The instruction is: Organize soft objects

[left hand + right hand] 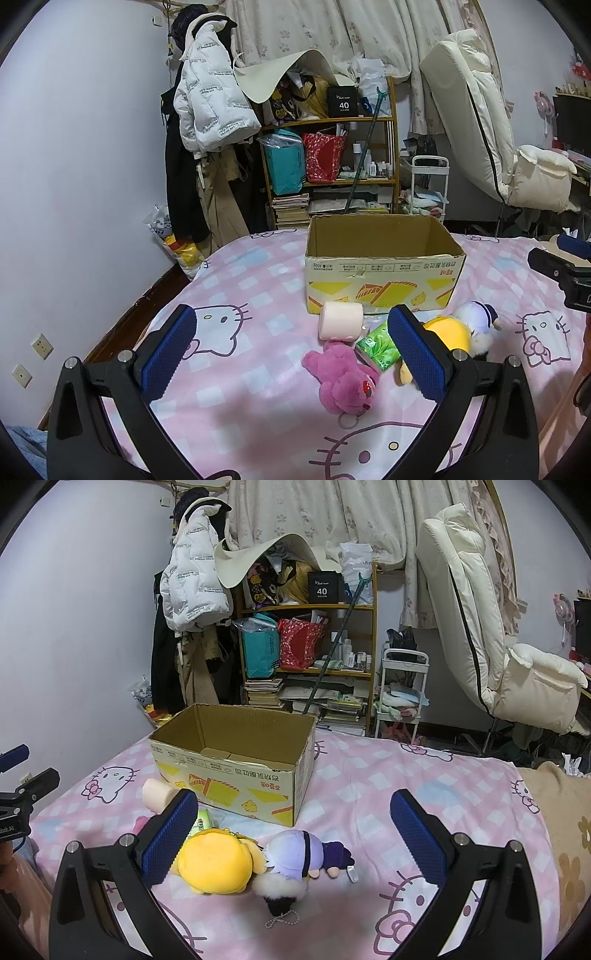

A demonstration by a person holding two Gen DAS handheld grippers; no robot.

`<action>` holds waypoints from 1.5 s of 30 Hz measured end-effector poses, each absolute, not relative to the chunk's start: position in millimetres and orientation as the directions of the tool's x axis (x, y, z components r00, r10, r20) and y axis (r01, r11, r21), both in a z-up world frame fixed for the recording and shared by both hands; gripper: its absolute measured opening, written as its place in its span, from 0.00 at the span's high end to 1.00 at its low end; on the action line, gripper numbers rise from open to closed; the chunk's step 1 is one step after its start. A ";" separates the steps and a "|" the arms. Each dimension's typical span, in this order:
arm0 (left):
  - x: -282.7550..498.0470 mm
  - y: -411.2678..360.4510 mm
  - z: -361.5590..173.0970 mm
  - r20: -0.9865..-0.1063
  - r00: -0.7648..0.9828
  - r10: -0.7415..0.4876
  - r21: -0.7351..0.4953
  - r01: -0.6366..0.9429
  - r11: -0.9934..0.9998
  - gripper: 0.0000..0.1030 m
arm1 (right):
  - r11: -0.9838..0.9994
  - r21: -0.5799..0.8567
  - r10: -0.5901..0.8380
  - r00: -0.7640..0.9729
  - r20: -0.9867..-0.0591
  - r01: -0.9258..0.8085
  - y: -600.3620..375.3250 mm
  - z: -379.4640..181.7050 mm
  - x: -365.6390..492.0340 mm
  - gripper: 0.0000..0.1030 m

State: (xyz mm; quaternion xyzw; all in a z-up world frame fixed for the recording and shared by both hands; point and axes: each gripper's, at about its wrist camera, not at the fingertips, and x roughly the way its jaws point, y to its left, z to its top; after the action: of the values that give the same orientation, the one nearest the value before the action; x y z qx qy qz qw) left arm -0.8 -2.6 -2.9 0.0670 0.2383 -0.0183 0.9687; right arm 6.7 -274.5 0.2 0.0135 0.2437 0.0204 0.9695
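**Q:** One container is shown; what does it hold?

**A:** The cardboard box (236, 760), centre left of the right wrist view, stands open-topped on the pink bedspread (369, 775); only its bare floor flaps show inside.

**Q:** Where do the soft objects lie?

**A:** All outside, in front of the box. Left wrist view, lower centre: paper roll (340, 320), green tissue pack (378, 347), magenta plush bear (341, 380). Right wrist view, lower centre: yellow plush (214, 862) touching the purple-haired doll (295, 854).

**Q:** Jaw state?

**A:** Left gripper (291, 350) and right gripper (291, 834) both spread wide, grasping nothing.
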 end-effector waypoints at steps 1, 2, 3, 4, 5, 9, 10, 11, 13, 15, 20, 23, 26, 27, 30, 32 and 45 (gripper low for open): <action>-1.0 -4.2 -1.9 -0.465 0.885 -0.001 0.125 0.066 0.990 0.01 | 0.999 0.037 0.047 0.880 -0.472 -0.034 -274.6 0.2 6.6 0.00; -1.4 -3.7 -1.7 -0.465 0.885 0.000 0.124 0.065 0.990 0.01 | 0.999 0.036 0.046 0.880 -0.473 -0.034 -274.6 0.1 6.8 0.00; -1.4 -2.9 -0.8 -0.466 0.885 0.000 0.123 0.065 0.990 0.01 | 0.999 0.036 0.046 0.880 -0.473 -0.033 -274.5 0.1 6.9 0.00; -1.3 -2.8 -0.1 -0.466 0.885 0.000 0.122 0.064 0.990 0.01 | 0.999 0.037 0.047 0.880 -0.473 -0.034 -274.4 -0.1 7.0 0.00; -1.7 -2.5 0.4 -0.468 0.884 0.000 0.121 0.063 0.991 0.01 | 0.999 0.036 0.047 0.880 -0.472 -0.034 -274.3 -0.2 6.9 0.00; -1.5 -2.2 1.2 -0.473 0.881 0.004 0.123 0.061 0.990 0.01 | 0.999 0.038 0.048 0.879 -0.474 -0.034 -273.7 -0.8 7.4 0.00; -1.2 -1.8 1.1 -0.474 0.880 0.003 0.123 0.063 0.990 0.01 | 0.999 0.039 0.050 0.879 -0.474 -0.035 -273.8 -1.0 7.4 0.00; -1.5 -2.6 1.7 -0.474 0.880 0.002 0.123 0.064 0.990 0.01 | 0.999 0.039 0.050 0.879 -0.474 -0.036 -273.9 -1.1 7.4 0.00; -1.6 -2.4 1.6 -0.472 0.882 0.005 0.125 0.062 0.990 0.01 | 0.999 0.040 0.050 0.879 -0.474 -0.036 -273.7 -1.3 7.4 0.00; 0.6 -2.2 1.1 -0.475 0.880 0.004 0.124 0.062 0.990 0.01 | 0.999 0.038 0.049 0.879 -0.475 -0.035 -273.6 -1.6 7.5 0.00; 0.5 -1.6 0.7 -0.476 0.879 -0.012 0.111 0.074 0.991 0.01 | 0.999 0.039 0.050 0.878 -0.475 -0.036 -273.3 -2.0 7.5 0.00; 0.5 0.0 -0.4 -0.476 0.880 -0.013 0.107 0.072 0.992 0.01 | 0.999 0.038 0.050 0.878 -0.476 -0.036 -273.9 -5.2 7.9 0.00; 0.7 0.0 -1.5 -0.477 0.879 -0.014 0.106 0.073 0.992 0.01 | 0.999 0.037 0.049 0.879 -0.475 -0.036 -273.9 -5.0 7.6 0.00; 0.4 -0.3 -1.8 -0.476 0.879 -0.013 0.109 0.073 0.991 0.01 | 0.999 0.038 0.050 0.878 -0.475 -0.036 -273.7 -4.4 7.9 0.00; -0.3 -1.0 -2.6 -0.474 0.881 -0.011 0.116 0.075 0.990 0.01 | 0.999 0.038 0.049 0.878 -0.476 -0.035 -273.5 -3.8 7.9 0.00; -0.9 -1.6 -2.6 -0.473 0.881 -0.011 0.120 0.076 0.990 0.01 | 0.999 0.038 0.050 0.878 -0.476 -0.036 -273.3 -3.4 7.8 0.00; -1.5 -2.8 -1.8 -0.477 0.879 -0.009 0.120 0.076 0.990 0.01 | 0.998 0.040 0.052 0.877 -0.477 -0.038 -273.5 -4.8 8.2 0.00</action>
State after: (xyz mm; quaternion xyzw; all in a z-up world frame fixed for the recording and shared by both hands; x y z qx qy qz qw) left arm -1.5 -2.8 -1.8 0.0678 0.2452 -0.0221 0.9669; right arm 8.2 -273.5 -4.8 0.0147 0.2468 0.0233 0.9687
